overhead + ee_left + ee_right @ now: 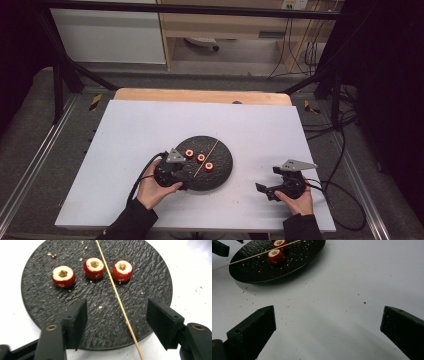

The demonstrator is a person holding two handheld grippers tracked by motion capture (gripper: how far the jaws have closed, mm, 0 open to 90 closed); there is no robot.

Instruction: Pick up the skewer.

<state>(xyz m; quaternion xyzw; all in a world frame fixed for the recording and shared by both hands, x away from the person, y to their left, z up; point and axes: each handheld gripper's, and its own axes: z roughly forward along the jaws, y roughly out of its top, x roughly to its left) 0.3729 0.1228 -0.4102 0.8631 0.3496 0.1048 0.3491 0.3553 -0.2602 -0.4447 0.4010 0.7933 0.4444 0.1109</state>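
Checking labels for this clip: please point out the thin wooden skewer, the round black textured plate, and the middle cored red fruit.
thin wooden skewer (117, 297), left gripper view, mid-shaft
round black textured plate (155, 282), left gripper view, bare right part
middle cored red fruit (94, 267), left gripper view, its cut top

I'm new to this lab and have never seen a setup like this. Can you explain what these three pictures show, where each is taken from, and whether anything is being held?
There is no robot here: a person holds a hand tool with two black jaws in each hand. The high view looks down from above the table; the left gripper hovers at the near edge of a round black plate, and the right gripper sits off to the side over bare table.

The other two pictures come from small cameras riding on the tools, looking along their jaws. In the left gripper view you see three cored red fruit pieces in a row on the plate, with a thin wooden skewer lying across it and some crumbs. The right gripper view shows the same plate from farther away.

Both pairs of jaws stand wide open; nothing is held.
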